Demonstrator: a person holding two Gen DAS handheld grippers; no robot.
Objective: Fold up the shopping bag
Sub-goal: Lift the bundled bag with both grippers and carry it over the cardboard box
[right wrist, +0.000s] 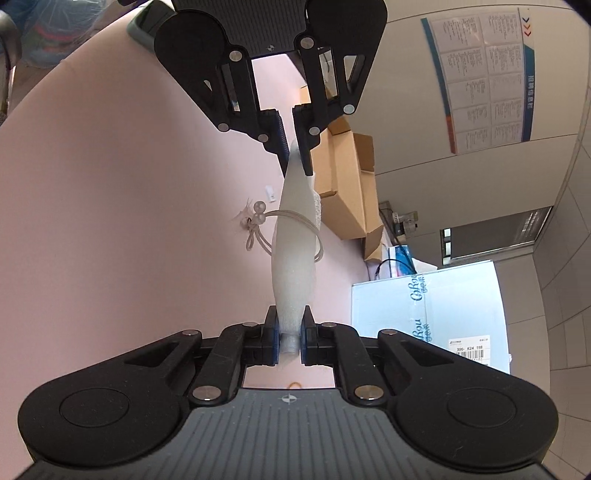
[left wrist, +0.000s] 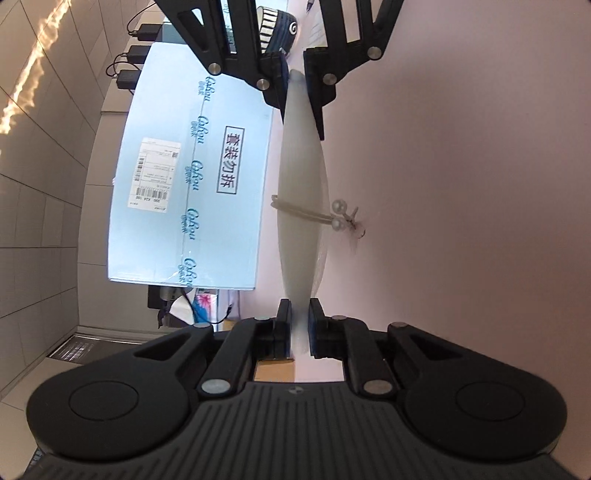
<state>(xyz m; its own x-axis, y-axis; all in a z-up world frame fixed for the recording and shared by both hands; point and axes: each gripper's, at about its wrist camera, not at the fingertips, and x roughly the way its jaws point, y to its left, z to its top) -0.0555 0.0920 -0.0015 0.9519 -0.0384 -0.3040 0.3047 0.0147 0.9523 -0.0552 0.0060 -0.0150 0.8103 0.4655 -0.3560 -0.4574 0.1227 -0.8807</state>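
Note:
A white, slightly see-through shopping bag point(left wrist: 303, 177) hangs stretched edge-on between my two grippers above the pink table point(left wrist: 461, 184). My left gripper point(left wrist: 299, 317) is shut on one end of it. The right gripper point(left wrist: 295, 79) is shut on the far end, facing me. In the right wrist view the bag point(right wrist: 293, 251) runs from the right gripper point(right wrist: 290, 326) up to the left gripper point(right wrist: 293, 142). A thin cord with two pearl-like beads point(left wrist: 340, 218) wraps round the bag's middle, and its loops point(right wrist: 258, 229) dangle toward the table.
A large light-blue carton point(left wrist: 192, 166) with a shipping label stands beside the table. Brown cardboard boxes point(right wrist: 351, 184) sit past the table's edge. Black power adapters point(left wrist: 136, 51) lie by the tiled wall, which carries a poster point(right wrist: 487, 74). A dark striped object point(left wrist: 277, 33) lies behind the right gripper.

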